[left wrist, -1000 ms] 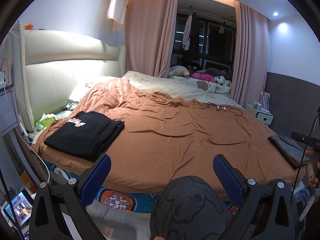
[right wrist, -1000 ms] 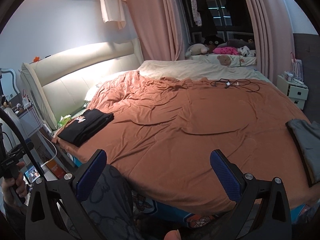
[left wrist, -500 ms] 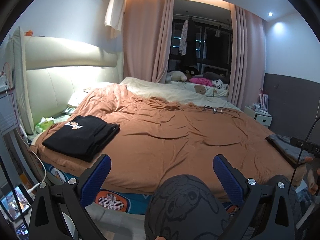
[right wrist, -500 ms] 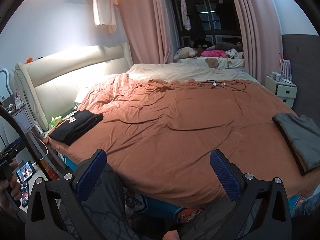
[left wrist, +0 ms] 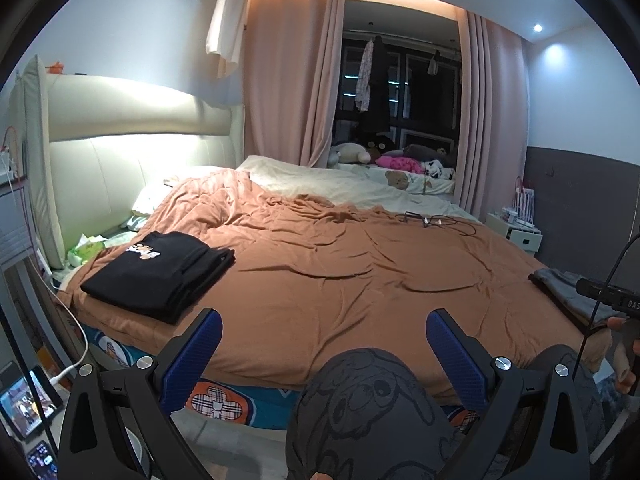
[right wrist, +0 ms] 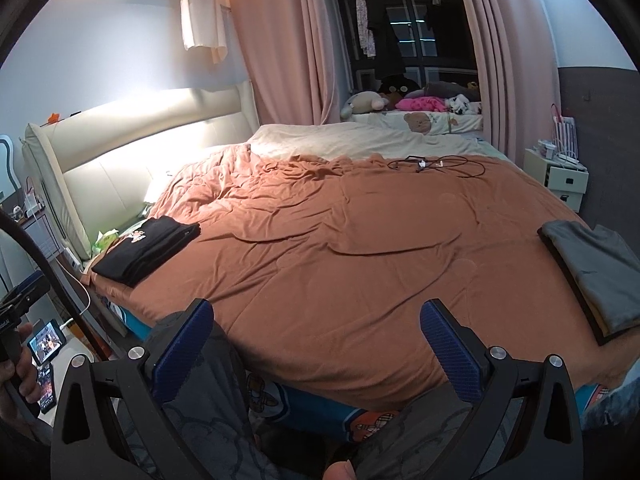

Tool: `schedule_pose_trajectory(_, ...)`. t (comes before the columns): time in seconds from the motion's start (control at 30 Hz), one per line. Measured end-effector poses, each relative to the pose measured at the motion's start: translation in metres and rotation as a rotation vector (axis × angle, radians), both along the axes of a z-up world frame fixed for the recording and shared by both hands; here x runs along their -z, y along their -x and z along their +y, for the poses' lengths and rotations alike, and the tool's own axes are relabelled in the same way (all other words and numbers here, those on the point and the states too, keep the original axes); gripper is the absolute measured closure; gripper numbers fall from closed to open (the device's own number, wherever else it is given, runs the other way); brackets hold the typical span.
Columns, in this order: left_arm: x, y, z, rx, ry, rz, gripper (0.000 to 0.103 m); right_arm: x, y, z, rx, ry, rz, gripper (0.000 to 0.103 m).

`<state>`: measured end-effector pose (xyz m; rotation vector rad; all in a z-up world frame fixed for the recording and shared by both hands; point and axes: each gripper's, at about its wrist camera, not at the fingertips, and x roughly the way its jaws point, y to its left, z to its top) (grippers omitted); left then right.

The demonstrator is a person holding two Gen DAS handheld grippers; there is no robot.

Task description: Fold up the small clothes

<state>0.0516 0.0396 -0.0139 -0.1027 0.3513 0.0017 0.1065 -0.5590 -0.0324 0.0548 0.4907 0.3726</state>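
A bedroom at night, pink curtains drawn back, a wide bed under a rust-brown duvet [left wrist: 340,280]. In the left wrist view the left gripper [left wrist: 320,336] hangs spread and empty above the person's patterned knee [left wrist: 360,400]. A folded black T-shirt [left wrist: 160,272] sits squared at the bed's left corner — likely a finished piece set aside.

In the right wrist view the right gripper [right wrist: 316,332] is likewise wide apart, holding nothing. A folded grey garment [right wrist: 592,268] lies at the right edge, well apart from the black one — leaving the middle free for folding.
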Motion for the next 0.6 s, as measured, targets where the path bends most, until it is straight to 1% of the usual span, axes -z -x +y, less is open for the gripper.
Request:
schedule_pose_trajectory(0.23, 0.0007, 0.0020, 0.0026, -0.002, 0.005, -0.004, 0.000, 0.0025, 0.0022, 0.0029, 0.008, 0.011, 0.010, 0.000)
schedule_pose_trajectory(0.6, 0.0057, 0.0073, 0.0068, -0.011, 0.030, -0.003, 0.000, -0.0041, 0.0059, 0.0047, 0.018, 0.030, 0.015, 0.000)
